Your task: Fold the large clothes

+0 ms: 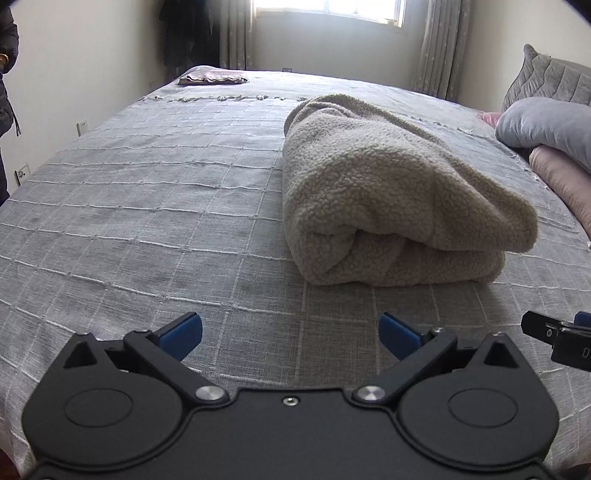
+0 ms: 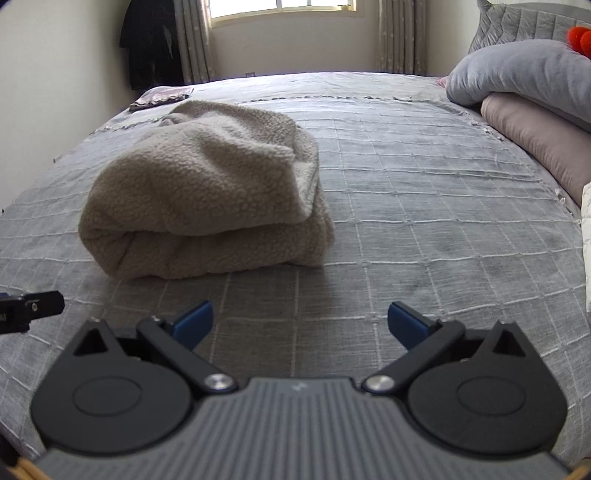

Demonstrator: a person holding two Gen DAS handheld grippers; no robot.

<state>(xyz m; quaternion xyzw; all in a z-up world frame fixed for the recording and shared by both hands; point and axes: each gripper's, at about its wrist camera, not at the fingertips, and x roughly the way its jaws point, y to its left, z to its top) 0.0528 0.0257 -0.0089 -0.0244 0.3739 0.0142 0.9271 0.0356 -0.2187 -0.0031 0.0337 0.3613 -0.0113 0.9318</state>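
A beige fleece garment (image 1: pixel 384 192) lies folded into a thick bundle on the grey checked bedspread (image 1: pixel 147 206). It also shows in the right wrist view (image 2: pixel 210 192). My left gripper (image 1: pixel 290 334) is open and empty, held low over the bedspread, short of the bundle's near left corner. My right gripper (image 2: pixel 300 325) is open and empty, short of the bundle's near right corner. Each gripper shows at the edge of the other's view: the right gripper (image 1: pixel 561 338) and the left gripper (image 2: pixel 29 310).
A small folded cloth (image 1: pixel 212 78) lies at the bed's far left corner. Grey and pink pillows (image 2: pixel 524 96) are stacked on the right by a quilted headboard (image 1: pixel 546 79). A person in dark clothes (image 1: pixel 5 92) stands at the left. A window (image 2: pixel 280 5) with curtains is beyond the bed.
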